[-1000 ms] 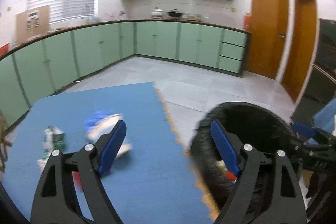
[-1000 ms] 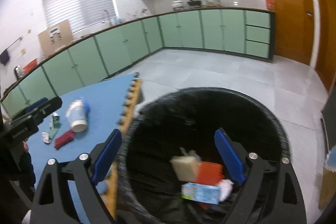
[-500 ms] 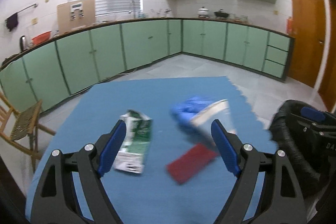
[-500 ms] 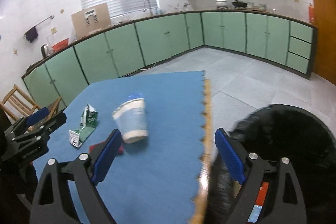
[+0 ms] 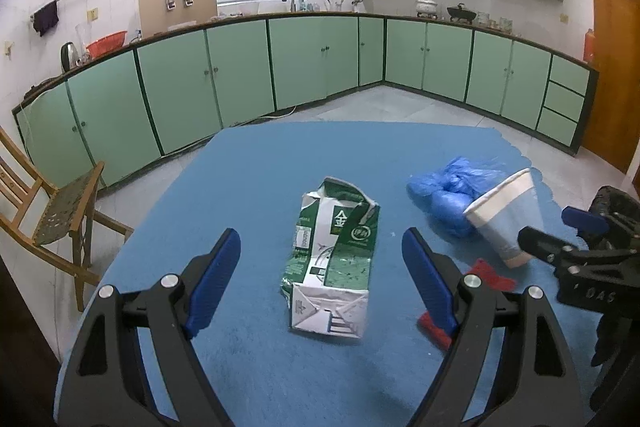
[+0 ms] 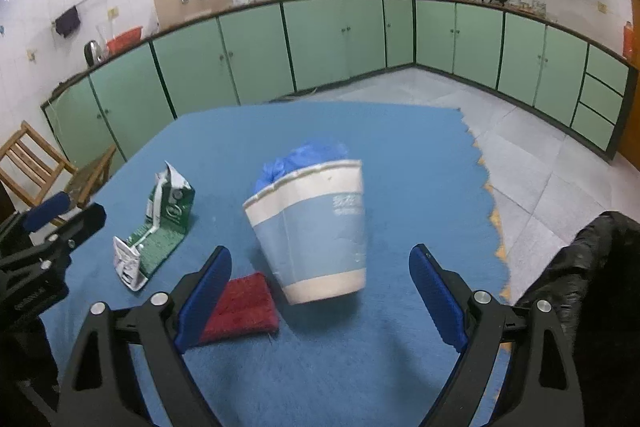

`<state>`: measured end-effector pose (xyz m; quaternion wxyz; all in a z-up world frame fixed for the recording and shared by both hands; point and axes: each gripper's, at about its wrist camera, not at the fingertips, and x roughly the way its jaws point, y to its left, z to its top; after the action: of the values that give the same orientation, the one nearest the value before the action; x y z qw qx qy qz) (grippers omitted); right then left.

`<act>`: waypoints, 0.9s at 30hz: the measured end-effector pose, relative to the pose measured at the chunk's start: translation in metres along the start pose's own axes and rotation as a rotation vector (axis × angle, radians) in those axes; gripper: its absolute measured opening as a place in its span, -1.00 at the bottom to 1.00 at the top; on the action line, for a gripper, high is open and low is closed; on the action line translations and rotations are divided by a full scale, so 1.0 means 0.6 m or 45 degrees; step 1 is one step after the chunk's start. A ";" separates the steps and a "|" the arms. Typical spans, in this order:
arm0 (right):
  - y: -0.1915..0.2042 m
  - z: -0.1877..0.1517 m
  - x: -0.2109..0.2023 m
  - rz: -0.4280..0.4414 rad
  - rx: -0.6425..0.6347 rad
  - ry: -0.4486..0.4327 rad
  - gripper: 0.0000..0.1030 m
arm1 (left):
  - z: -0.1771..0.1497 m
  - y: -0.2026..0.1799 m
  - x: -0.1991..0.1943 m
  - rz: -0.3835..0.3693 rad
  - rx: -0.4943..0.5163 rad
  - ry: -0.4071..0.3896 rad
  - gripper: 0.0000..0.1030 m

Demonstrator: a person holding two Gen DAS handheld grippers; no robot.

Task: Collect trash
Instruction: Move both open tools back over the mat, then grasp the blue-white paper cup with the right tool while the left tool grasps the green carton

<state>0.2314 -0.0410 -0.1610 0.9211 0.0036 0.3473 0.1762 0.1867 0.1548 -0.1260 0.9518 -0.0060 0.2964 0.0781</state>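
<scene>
On the blue foam mat (image 5: 260, 171) lie 4 pieces of trash. A flattened green-and-white milk carton (image 5: 334, 263), torn open and empty, sits centred between the wide-spread jaws of the left gripper (image 5: 321, 277), untouched. A paper cup (image 6: 314, 233) lies tipped on its side in front of the right gripper (image 6: 320, 291), whose jaws also stand wide with nothing in them. A crumpled blue plastic bag (image 6: 304, 157) rests against the cup's mouth; a red sponge (image 6: 240, 309) lies just beside its base. The black-lined trash bin (image 6: 592, 267) stands off the mat's edge, its contents hidden.

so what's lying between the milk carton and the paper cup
In the right wrist view, only bare blue mat separates the milk carton from the paper cup; the red pad sits nearer.
</scene>
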 end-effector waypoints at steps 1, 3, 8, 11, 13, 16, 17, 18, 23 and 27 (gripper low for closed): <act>0.000 0.001 0.007 -0.002 -0.003 0.011 0.72 | 0.001 0.002 0.003 0.000 -0.001 0.004 0.56; 0.004 0.004 0.021 -0.012 -0.010 0.032 0.72 | 0.002 0.002 0.010 0.000 -0.001 0.011 0.56; 0.003 0.008 0.045 -0.016 -0.024 0.072 0.71 | -0.002 0.005 0.031 -0.005 -0.012 0.046 0.56; 0.001 0.008 0.056 -0.014 -0.017 0.091 0.69 | -0.005 0.006 0.046 -0.002 -0.010 0.073 0.60; 0.001 0.006 0.060 0.000 -0.015 0.104 0.59 | -0.008 0.005 0.056 -0.003 -0.009 0.094 0.63; 0.000 0.003 0.066 0.027 -0.022 0.126 0.38 | -0.010 0.006 0.073 -0.005 -0.014 0.135 0.66; 0.002 0.003 0.068 0.034 -0.023 0.131 0.27 | -0.012 0.006 0.079 -0.002 -0.016 0.153 0.66; 0.002 0.003 0.069 0.047 -0.022 0.137 0.27 | -0.014 0.008 0.083 0.002 -0.018 0.166 0.66; 0.006 0.004 0.061 0.068 -0.037 0.117 0.26 | -0.016 0.014 0.109 0.003 -0.039 0.264 0.66; 0.000 0.000 0.052 0.077 -0.021 0.111 0.26 | -0.015 0.022 0.128 0.001 -0.062 0.323 0.66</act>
<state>0.2532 -0.0305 -0.1808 0.8993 -0.0011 0.3852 0.2069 0.2419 0.1785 -0.1761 0.9062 -0.0389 0.4126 0.0844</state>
